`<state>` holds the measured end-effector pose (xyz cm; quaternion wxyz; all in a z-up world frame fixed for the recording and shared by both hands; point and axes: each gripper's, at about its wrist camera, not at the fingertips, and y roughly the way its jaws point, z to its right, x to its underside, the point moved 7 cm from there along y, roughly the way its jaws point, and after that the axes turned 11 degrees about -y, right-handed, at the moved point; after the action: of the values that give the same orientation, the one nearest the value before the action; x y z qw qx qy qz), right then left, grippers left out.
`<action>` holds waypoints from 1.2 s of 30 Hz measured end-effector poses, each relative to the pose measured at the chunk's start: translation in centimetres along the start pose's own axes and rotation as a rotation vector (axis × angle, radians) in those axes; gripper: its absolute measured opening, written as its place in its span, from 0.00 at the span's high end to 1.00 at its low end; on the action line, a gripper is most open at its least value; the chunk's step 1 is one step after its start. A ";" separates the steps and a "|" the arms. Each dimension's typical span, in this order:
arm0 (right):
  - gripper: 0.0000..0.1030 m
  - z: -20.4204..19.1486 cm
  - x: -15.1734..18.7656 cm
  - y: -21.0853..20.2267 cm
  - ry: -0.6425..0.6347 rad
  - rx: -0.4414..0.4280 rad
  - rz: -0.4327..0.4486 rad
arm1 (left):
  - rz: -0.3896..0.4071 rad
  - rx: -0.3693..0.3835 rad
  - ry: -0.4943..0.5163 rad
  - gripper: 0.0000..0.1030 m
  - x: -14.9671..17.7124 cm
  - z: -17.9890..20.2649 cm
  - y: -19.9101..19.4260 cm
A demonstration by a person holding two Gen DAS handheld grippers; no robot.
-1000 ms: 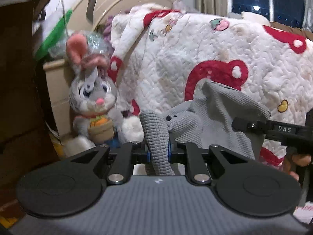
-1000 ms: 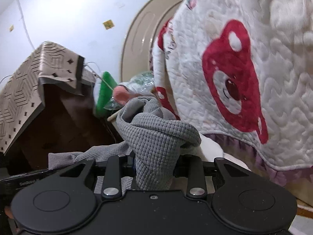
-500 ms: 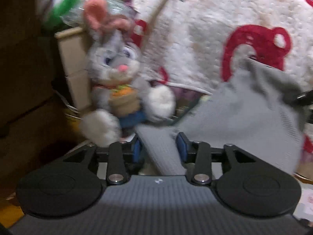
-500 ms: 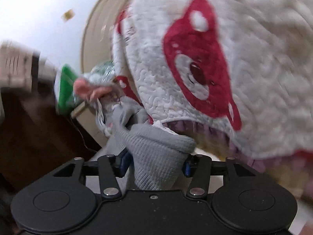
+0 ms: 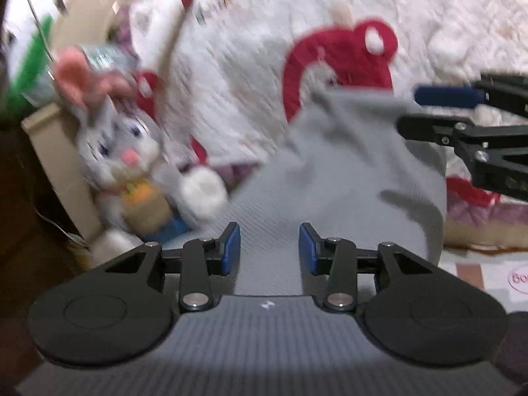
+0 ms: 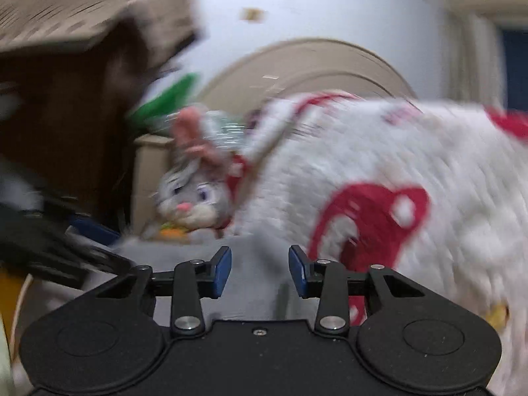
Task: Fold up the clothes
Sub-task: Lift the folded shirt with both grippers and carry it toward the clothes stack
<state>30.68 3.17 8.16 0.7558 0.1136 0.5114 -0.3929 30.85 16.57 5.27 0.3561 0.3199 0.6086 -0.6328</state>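
A grey waffle-knit garment (image 5: 330, 171) lies spread out in front of a white quilt. My left gripper (image 5: 269, 247) is open, its blue pads apart, and the flat cloth runs between and under them without being pressed. The right gripper (image 5: 425, 109) comes in from the right at the garment's far upper corner. In the right wrist view the right gripper (image 6: 259, 270) has its jaws apart and closing, with grey garment (image 6: 254, 297) between them but not pinched. The left gripper (image 6: 89, 244) shows there as a blur at the left edge.
A plush rabbit (image 5: 125, 158) sits left of the garment, against a beige box. The white quilt with red bears (image 5: 297, 33) is heaped behind. A dark brown cabinet (image 6: 66, 132) with a patterned cloth (image 6: 82, 6) on top stands at the left.
Both grippers were shut on bunched grey cloth and have let it go. The garment now lies flat and spread. The right gripper has rolled and swung, so its view sits level.
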 end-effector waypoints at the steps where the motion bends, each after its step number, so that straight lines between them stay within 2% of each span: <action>1: 0.64 -0.4 0.0 0.8 -0.034 -0.042 -0.014 | -0.017 0.008 -0.003 0.63 0.4 0.0 0.6; 3: 0.65 -0.6 0.7 3.3 -0.141 -0.037 -0.084 | -0.025 0.017 -0.040 0.62 0.8 -0.6 1.0; 4: 0.65 0.1 1.1 4.8 -0.138 -0.031 -0.119 | -0.029 0.021 -0.059 0.62 1.0 -0.9 1.1; 7: 0.65 2.7 3.1 8.1 0.123 -0.054 -0.177 | -0.030 0.015 -0.098 0.62 1.5 -1.8 1.5; 12: 0.65 4.0 6.3 9.4 0.395 -0.067 -0.209 | -0.017 0.012 -0.120 0.61 2.2 -1.8 1.8; 14: 0.67 4.3 6.0 9.0 0.418 -0.080 -0.230 | -0.010 0.004 -0.110 0.61 2.1 -1.6 1.9; 19: 0.66 3.1 1.9 8.7 0.198 -0.140 -0.206 | -0.007 0.012 -0.096 0.61 2.0 -1.1 1.9; 21: 0.66 4.0 1.5 10.2 0.234 -0.100 -0.219 | -0.009 0.005 -0.095 0.61 2.1 -1.1 1.9; 23: 0.67 4.4 2.9 12.2 0.298 -0.102 -0.289 | -0.022 -0.012 -0.103 0.61 2.2 -1.2 1.6; 25: 0.69 4.1 4.3 13.1 0.287 -0.079 -0.346 | -0.030 -0.017 -0.093 0.60 2.3 -1.4 1.1; 27: 0.70 5.1 4.6 12.6 0.406 -0.056 -0.339 | -0.040 -0.019 -0.089 0.58 2.2 -1.5 0.8; 29: 0.70 6.6 3.6 10.6 0.534 -0.028 -0.253 | -0.053 -0.024 -0.095 0.57 2.3 -1.6 0.6; 30: 0.68 7.3 2.7 8.9 0.548 0.014 -0.180 | -0.059 -0.026 -0.101 0.57 2.3 -1.7 0.5; 31: 0.68 7.7 1.8 6.9 0.538 0.038 -0.107 | -0.061 -0.024 -0.125 0.57 2.3 -2.0 0.5; 33: 0.68 7.3 1.3 3.6 0.480 0.017 -0.052 | -0.053 -0.019 -0.145 0.57 2.5 -2.2 0.4; 35: 0.68 5.9 1.9 1.7 0.388 -0.024 -0.068 | -0.040 -0.026 -0.125 0.57 2.6 -1.9 0.3; 36: 0.68 5.1 2.8 1.7 0.349 -0.037 -0.106 | -0.036 -0.031 -0.117 0.57 2.7 -1.8 0.3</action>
<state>35.86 0.05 7.64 0.6357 0.1393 0.6472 -0.3970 29.61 18.18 2.78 0.3848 0.2659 0.6021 -0.6471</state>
